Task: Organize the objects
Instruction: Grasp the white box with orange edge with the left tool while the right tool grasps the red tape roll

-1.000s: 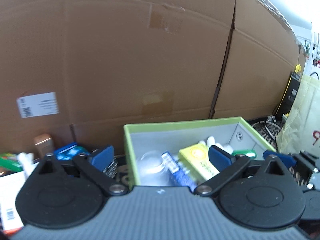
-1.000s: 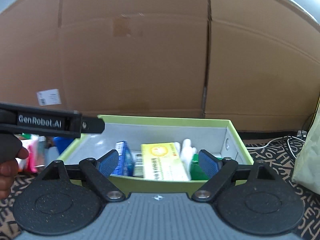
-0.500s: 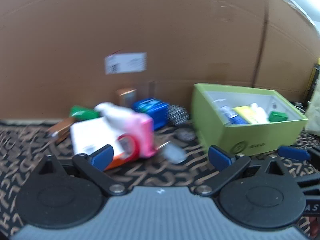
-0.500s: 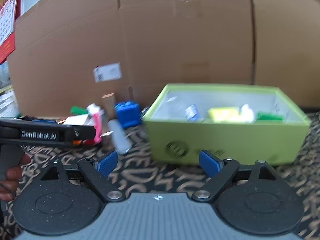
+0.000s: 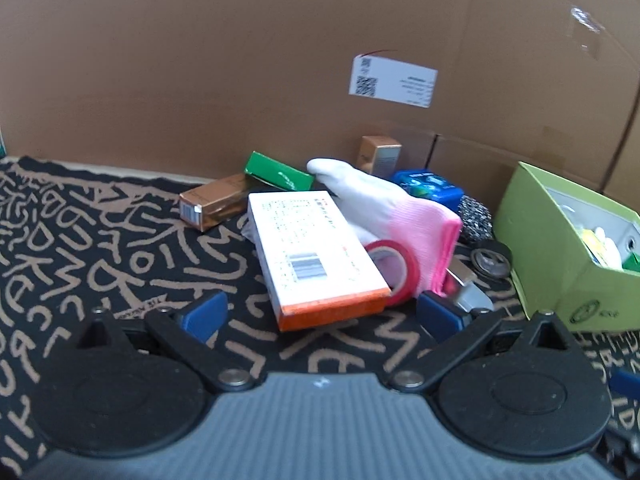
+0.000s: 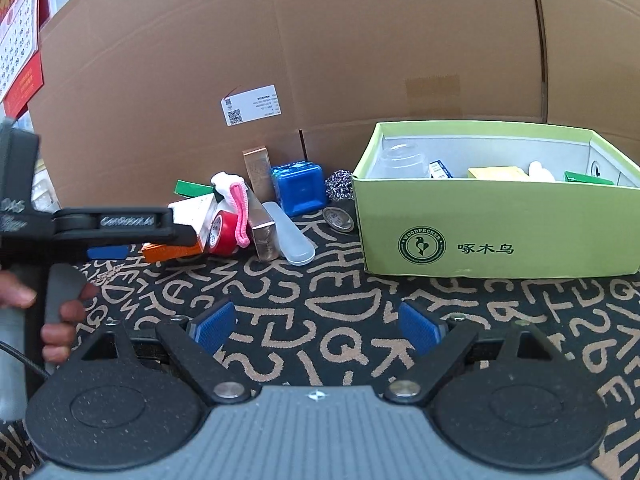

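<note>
The white-and-orange box (image 5: 316, 252) lies just ahead of the left claw (image 5: 320, 314), long axis pointing away, both claws gaping empty; the right claw (image 6: 316, 326) sits farther off.

A storage or packing corner is suggested: cardboard cartons (image 6: 360, 60) are stacked as a wall, a patterned mat (image 6: 320, 304) laid below, a calendar (image 6: 18, 32) hung beside.

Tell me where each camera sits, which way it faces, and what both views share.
Left wrist: on the left gripper, low over the patterned mat, facing the white and orange box; own open fingers show.
Right wrist: on the right gripper, set back, facing the green box; own open fingers, left gripper and hand show.
Shared: green box, white and orange box, red tape roll, cardboard wall.
</note>
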Action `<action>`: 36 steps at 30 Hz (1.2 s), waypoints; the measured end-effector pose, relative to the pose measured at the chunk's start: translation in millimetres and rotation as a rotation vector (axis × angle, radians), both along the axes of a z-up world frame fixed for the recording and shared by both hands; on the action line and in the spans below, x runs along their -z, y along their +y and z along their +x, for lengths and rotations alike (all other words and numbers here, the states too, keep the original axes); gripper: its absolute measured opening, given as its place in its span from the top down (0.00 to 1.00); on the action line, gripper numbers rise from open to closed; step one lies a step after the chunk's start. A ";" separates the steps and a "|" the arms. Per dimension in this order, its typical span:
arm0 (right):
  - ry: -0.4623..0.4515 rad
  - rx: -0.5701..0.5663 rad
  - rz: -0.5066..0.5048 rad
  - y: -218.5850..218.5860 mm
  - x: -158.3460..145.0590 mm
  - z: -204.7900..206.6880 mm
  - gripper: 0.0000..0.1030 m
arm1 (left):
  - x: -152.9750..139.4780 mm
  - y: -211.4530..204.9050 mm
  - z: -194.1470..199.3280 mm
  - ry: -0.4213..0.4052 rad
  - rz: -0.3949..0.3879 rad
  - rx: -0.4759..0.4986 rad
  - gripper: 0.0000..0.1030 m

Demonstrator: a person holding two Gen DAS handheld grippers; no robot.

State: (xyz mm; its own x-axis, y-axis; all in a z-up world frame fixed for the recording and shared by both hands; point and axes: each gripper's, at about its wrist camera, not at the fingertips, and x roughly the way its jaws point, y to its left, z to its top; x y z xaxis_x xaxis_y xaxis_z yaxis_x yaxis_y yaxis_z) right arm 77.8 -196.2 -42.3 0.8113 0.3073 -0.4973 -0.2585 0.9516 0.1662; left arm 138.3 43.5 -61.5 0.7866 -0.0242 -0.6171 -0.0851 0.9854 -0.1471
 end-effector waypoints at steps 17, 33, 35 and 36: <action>-0.077 -0.250 -0.206 73.9 -1.4 21.5 0.43 | 21.2 34.9 -26.2 0.079 0.042 0.087 0.30; -0.294 -0.353 -0.707 173.9 28.5 83.7 0.50 | 27.1 47.9 -25.7 0.056 0.169 0.065 0.18; -0.276 -0.349 -0.642 165.7 21.3 77.6 0.51 | 27.0 48.4 -25.7 0.044 0.169 0.083 0.28; -0.246 -0.351 -0.581 158.6 14.7 73.0 0.51 | 26.0 47.8 -26.8 0.048 0.169 0.100 0.29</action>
State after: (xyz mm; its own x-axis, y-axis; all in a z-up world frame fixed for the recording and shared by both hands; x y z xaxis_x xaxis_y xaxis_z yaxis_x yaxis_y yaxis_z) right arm 150.8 -37.6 -57.0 0.8229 0.3115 -0.4752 -0.5298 0.7229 -0.4435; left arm 111.5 91.3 -87.4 0.7550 0.0068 -0.6557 0.0111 0.9997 0.0231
